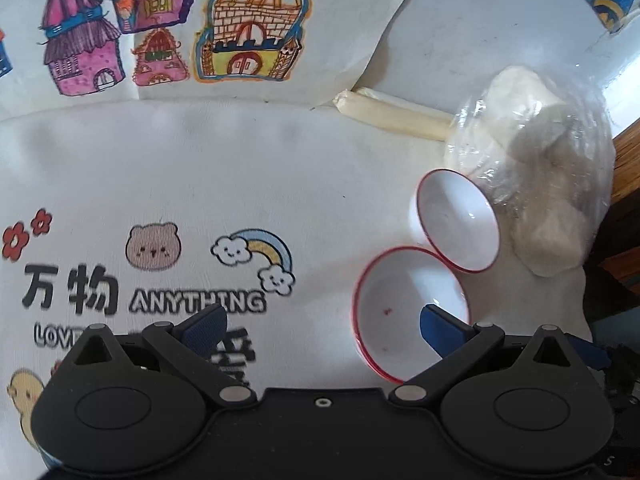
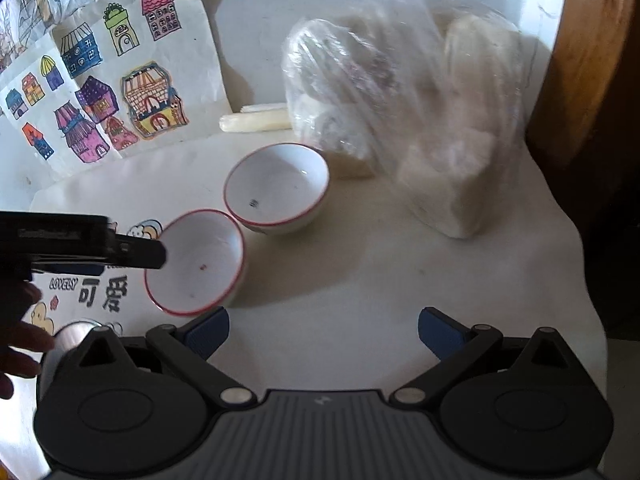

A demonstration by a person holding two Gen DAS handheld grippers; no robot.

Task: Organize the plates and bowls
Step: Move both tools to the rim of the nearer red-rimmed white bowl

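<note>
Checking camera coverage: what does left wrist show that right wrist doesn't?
Left wrist only: the bear and rainbow prints on the cloth, the word ANYTHING, and its own open left gripper with one pad over the near bowl.

Right wrist only: a hand, a shiny round object beside it that is too blurred to tell, the barcode in the far bowl, and the open right gripper over bare cloth.

Both: two red-rimmed bowls, the plastic bag, the house drawings, the pale roll.
</note>
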